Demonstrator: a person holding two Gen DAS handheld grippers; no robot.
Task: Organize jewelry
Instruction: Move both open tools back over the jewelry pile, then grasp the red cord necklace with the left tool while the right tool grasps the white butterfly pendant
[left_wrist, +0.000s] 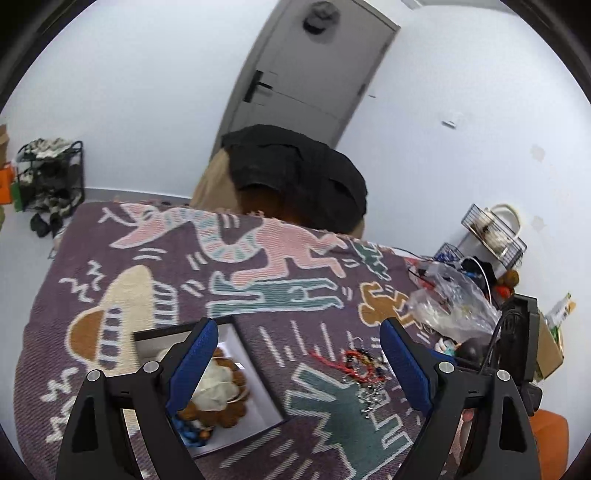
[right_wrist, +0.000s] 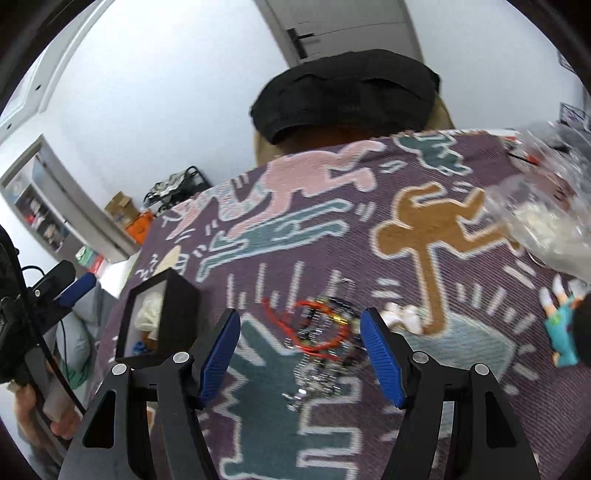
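Note:
A tangled jewelry pile (left_wrist: 364, 373) of red cord bracelets, dark beads and silver chains lies on the purple patterned blanket (left_wrist: 258, 306). It also shows in the right wrist view (right_wrist: 321, 339). An open black box (left_wrist: 218, 384) with a white lining holds brown beads, a cream piece and blue beads; it also shows in the right wrist view (right_wrist: 157, 321). My left gripper (left_wrist: 299, 369) is open and empty, between box and pile. My right gripper (right_wrist: 301, 358) is open and empty, hovering just above the pile.
A clear plastic bag (left_wrist: 450, 306) with white items lies at the blanket's right edge, beside wire baskets (left_wrist: 493, 229) and clutter. A small toy figure (right_wrist: 563, 332) lies right of the pile. A chair with a black jacket (left_wrist: 295, 177) stands behind the table.

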